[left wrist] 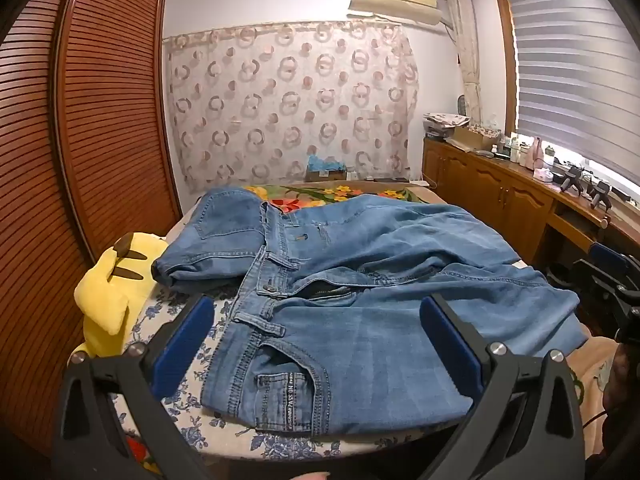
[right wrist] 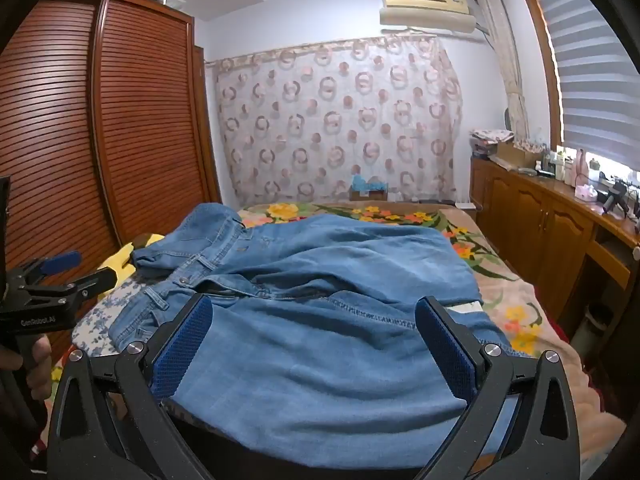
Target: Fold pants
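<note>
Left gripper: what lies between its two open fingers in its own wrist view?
Between the left gripper's fingers lies the waistband and front pocket of the jeans, over the floral bedsheet; nothing gripped, per the left wrist view.

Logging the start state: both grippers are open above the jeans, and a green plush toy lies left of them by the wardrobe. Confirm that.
Not quite: the plush toy is yellow, as the left wrist view shows. Otherwise right: left gripper and right gripper are open above the jeans, beside the wardrobe.
</note>
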Tool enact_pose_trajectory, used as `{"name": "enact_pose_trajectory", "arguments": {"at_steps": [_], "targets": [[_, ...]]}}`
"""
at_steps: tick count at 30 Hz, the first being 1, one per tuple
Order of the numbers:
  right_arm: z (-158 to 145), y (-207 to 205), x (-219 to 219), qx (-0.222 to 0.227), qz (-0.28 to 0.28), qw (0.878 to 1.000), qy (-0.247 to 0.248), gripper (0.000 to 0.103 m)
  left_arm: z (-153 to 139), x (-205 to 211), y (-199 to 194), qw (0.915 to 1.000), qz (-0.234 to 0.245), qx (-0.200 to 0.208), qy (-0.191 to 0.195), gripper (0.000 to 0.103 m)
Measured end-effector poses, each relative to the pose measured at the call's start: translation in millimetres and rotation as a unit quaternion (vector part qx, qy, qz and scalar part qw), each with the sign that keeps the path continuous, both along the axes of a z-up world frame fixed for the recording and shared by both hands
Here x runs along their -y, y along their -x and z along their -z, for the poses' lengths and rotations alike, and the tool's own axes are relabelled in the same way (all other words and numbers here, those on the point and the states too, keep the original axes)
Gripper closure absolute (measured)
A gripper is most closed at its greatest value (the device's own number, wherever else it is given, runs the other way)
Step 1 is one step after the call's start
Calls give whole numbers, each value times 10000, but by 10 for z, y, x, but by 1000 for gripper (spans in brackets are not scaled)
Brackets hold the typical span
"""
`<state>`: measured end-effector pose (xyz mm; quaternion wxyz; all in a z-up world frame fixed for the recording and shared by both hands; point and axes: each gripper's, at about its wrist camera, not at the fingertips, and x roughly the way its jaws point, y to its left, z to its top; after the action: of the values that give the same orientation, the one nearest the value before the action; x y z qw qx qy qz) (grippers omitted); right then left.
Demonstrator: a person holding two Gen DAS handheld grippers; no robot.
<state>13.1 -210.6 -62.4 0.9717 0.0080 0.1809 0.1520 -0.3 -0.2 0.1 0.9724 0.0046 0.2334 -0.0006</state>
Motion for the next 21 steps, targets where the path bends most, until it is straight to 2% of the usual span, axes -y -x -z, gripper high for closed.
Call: {"name": "enact_pose_trajectory", "arguments": {"at_steps": [21], "targets": [[0,5,-6,13,8,10000,-30,0,-1,-4,0,10000,-36,-38,47,0]]}}
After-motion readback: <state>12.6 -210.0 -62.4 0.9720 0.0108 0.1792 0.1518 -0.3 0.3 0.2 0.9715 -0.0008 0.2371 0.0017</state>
